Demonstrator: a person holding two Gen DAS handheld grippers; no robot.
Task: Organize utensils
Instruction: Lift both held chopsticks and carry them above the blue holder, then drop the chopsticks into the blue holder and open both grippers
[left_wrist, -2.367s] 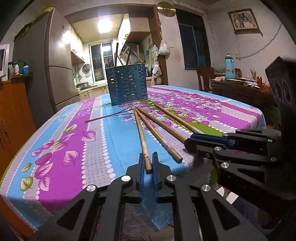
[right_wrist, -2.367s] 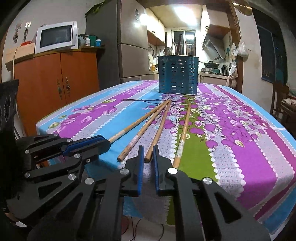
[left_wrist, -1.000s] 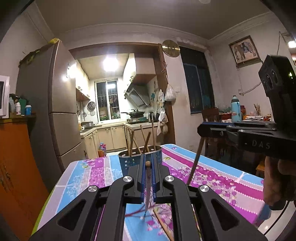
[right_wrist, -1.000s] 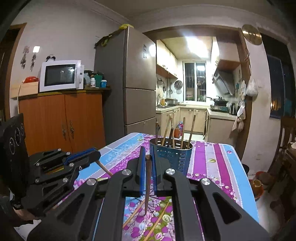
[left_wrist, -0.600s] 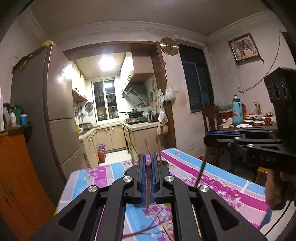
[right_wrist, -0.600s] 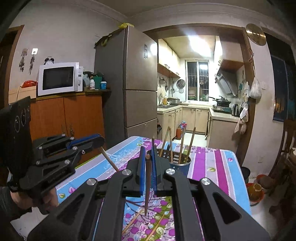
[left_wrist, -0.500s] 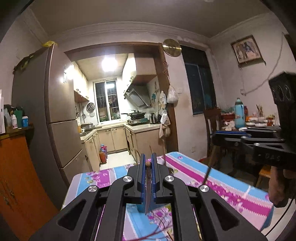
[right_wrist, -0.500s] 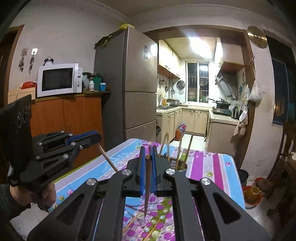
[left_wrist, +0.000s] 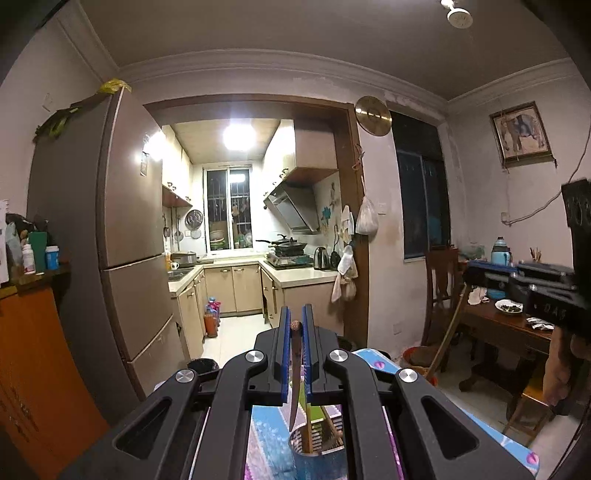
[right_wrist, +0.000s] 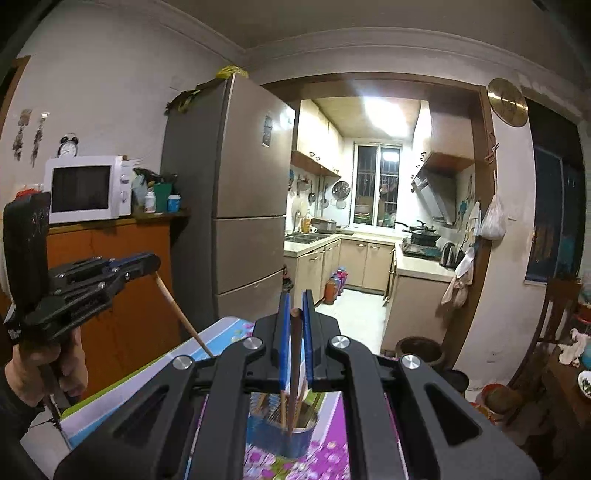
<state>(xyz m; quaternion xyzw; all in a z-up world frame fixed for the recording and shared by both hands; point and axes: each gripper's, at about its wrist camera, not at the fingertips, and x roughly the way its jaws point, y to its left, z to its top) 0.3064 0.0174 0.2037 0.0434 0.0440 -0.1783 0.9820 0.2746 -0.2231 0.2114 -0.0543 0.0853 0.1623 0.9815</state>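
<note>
Basically both tongs carry one chopstick each, hanging near vertical, tip down. Left tongs (left_wrist: 295, 354) pinch chopstick (left_wrist: 294, 384) right above blue utensil holder (left_wrist: 317, 452) on the bench; right tongs (right_wrist: 294, 332) w/ chopstick (right_wrist: 293, 373) over holder too, tip approx at rim. Next: straight down.

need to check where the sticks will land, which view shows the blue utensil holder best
The right wrist view: the blue holder shows its wall and open mouth. The left wrist view catches only its rim between the fingers.
</note>
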